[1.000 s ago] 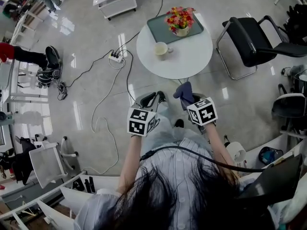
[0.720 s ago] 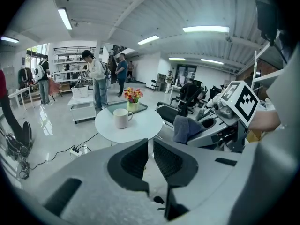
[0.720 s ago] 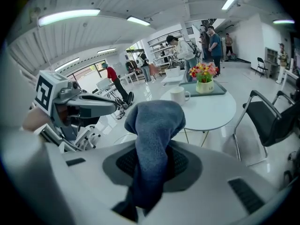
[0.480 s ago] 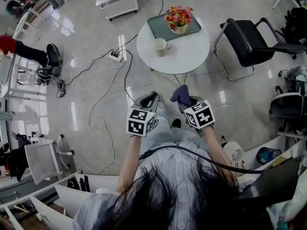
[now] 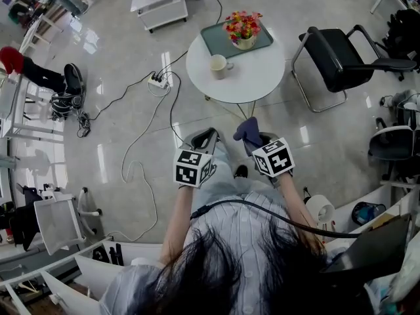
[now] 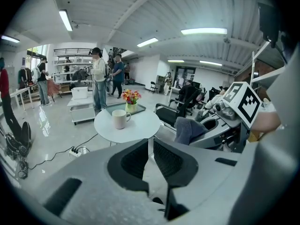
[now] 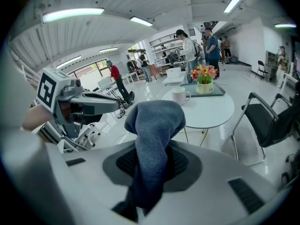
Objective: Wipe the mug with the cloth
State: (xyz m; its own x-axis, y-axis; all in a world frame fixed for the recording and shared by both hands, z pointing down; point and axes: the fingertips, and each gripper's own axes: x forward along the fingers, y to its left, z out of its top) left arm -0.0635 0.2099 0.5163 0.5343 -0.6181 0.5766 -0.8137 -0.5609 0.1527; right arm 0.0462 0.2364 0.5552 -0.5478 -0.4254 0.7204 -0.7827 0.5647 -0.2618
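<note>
A cream mug (image 5: pixel 219 65) stands on the round white table (image 5: pixel 256 77), handle to the right; it also shows as the mug (image 6: pixel 120 118) and the mug (image 7: pixel 179 95). My right gripper (image 5: pixel 254 136) is shut on a blue-grey cloth (image 5: pixel 249 130), whose bunched top sticks up between the jaws as the cloth (image 7: pixel 154 130). My left gripper (image 5: pixel 203 140) is held beside it, jaws nearly together with nothing between them (image 6: pixel 151 159). Both grippers hover over the floor, well short of the table.
A green tray (image 5: pixel 220 41) with a pot of flowers (image 5: pixel 243 28) sits at the table's far side. A black chair (image 5: pixel 341 61) stands right of the table. A power strip (image 5: pixel 157 80) and cables lie on the floor at left. People stand in the background.
The view has shifted slightly, with the table a little farther up the frame. Both grippers keep their pose and the cloth stays held.
</note>
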